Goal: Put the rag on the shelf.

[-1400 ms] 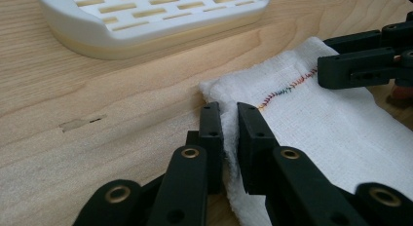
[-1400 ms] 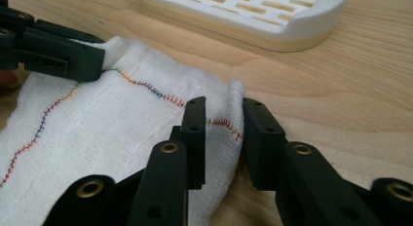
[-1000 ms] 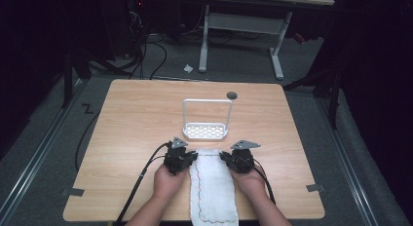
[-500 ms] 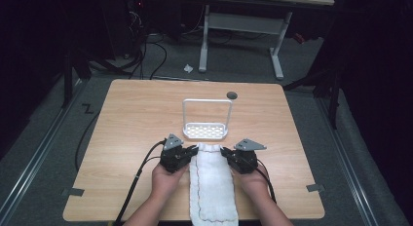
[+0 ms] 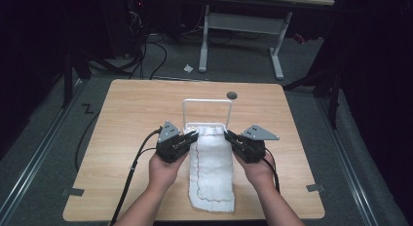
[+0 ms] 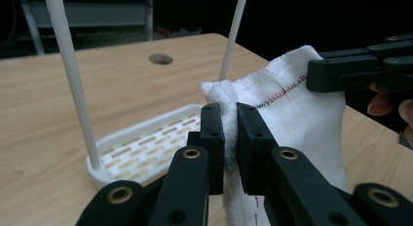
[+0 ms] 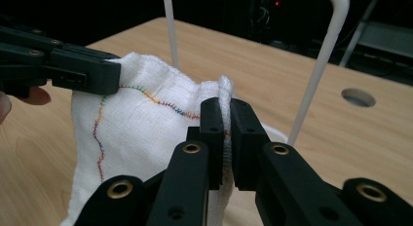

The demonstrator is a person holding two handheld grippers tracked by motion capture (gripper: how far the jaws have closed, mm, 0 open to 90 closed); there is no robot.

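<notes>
A white cloth (image 5: pixel 212 167) with coloured stitching along its edge hangs between my two grippers, its far end lifted off the wooden table (image 5: pixel 126 119) and its near end still lying on it. My left gripper (image 5: pixel 195 136) is shut on the cloth's far left corner (image 6: pixel 220 97). My right gripper (image 5: pixel 227 135) is shut on the far right corner (image 7: pixel 225 89). Just beyond the lifted edge stands a white rack (image 5: pixel 207 109), a slotted tray (image 6: pixel 146 148) with a tall hoop handle (image 7: pixel 326 50).
A round hole (image 5: pixel 232 95) sits in the table top behind the rack. Cables (image 5: pixel 131 172) trail from the grippers toward the near edge. Beyond the table are a desk frame (image 5: pixel 243 26) and floor cables.
Both grippers have risen together and carried the cloth's far edge up off the table, closer to the rack. More of the cloth now hangs instead of lying flat.
</notes>
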